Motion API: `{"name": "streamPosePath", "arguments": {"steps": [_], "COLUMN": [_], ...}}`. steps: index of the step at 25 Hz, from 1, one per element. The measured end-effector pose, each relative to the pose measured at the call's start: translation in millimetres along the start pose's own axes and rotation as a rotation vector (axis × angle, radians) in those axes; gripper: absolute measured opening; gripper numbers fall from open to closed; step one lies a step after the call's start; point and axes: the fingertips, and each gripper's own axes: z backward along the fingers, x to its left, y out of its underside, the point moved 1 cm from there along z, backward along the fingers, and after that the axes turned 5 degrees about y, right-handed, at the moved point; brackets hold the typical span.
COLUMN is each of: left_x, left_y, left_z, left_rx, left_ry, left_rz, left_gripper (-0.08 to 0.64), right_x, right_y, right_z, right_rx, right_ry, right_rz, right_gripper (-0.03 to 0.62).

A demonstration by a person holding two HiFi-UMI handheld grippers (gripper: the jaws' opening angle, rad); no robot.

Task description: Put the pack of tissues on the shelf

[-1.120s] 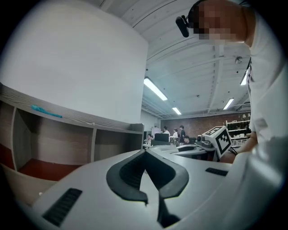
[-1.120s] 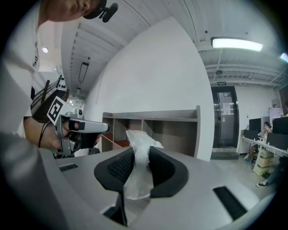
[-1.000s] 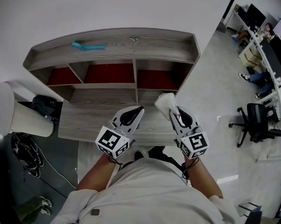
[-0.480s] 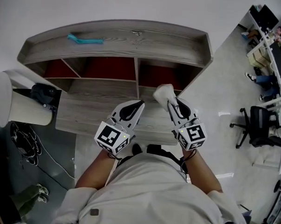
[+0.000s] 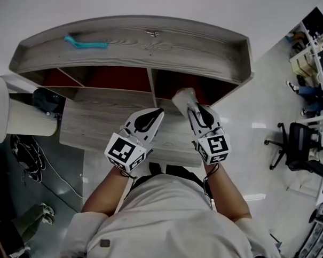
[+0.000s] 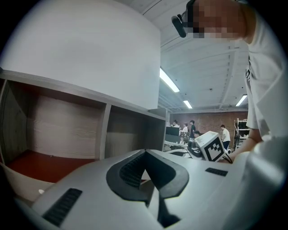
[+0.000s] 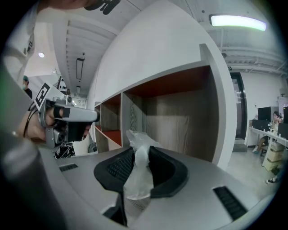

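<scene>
The pack of tissues (image 5: 182, 96) is a soft white plastic-wrapped bundle, and my right gripper (image 5: 192, 108) is shut on it. In the head view it sits at the front edge of the wooden shelf's (image 5: 154, 48) right-hand compartment (image 5: 177, 81). The right gripper view shows the crinkled pack (image 7: 135, 137) pinched between the dark pads of the right gripper (image 7: 140, 155), with the open compartment (image 7: 180, 117) just ahead. My left gripper (image 5: 158, 114) hovers over the lower board beside it, shut with nothing in it (image 6: 145, 155).
A teal tool (image 5: 85, 42) and a small metal piece (image 5: 151, 33) lie on the shelf's top. Below the red-floored compartments is a wooden board (image 5: 97, 125). A white cylinder (image 5: 23, 118) and cables (image 5: 24, 157) are at the left, an office chair (image 5: 302, 148) at the right.
Both grippers have moved forward toward the shelf and a little down. The tissue pack has come from over the lower board to the mouth of the right compartment.
</scene>
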Motion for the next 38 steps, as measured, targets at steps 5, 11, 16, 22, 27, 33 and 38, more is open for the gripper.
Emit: {"name": "streamPosePath", "arguments": {"steps": [5, 11, 16, 22, 27, 33, 38], "left_x": [10.5, 20.9, 29.5, 35.2, 36.7, 36.9, 38.1], "left_y": [9.8, 19.4, 27.1, 35.9, 41.3, 45.4, 49.0], "left_z": [-14.3, -31.0, -43.2, -54.1, -57.9, -59.5, -59.0], "left_rx": [0.021, 0.034, 0.037, 0.045, 0.056, 0.058, 0.066], "left_ry": [-0.008, -0.014, -0.033, -0.053, -0.066, -0.08, -0.09], "left_rz": [0.01, 0.019, 0.025, 0.039, 0.043, 0.05, 0.058], "left_gripper": [0.015, 0.015, 0.015, 0.015, 0.015, 0.015, 0.015], "right_x": [-7.4, -18.3, -27.6, -35.5, -41.4, -43.8, -40.5], "right_y": [12.7, 21.2, 26.3, 31.5, 39.7, 46.0, 49.0], "right_z": [-19.3, -43.0, -60.1, -79.6, -93.3, -108.2, -111.7], "right_rx": [0.022, 0.03, 0.029, 0.034, 0.042, 0.061, 0.073], "right_ry": [-0.011, -0.007, 0.002, 0.006, 0.009, -0.004, -0.008], "right_rz": [0.008, 0.022, 0.016, 0.026, 0.036, 0.047, 0.074], "right_gripper": [0.109, 0.109, 0.109, 0.109, 0.11, 0.115, 0.13]}}
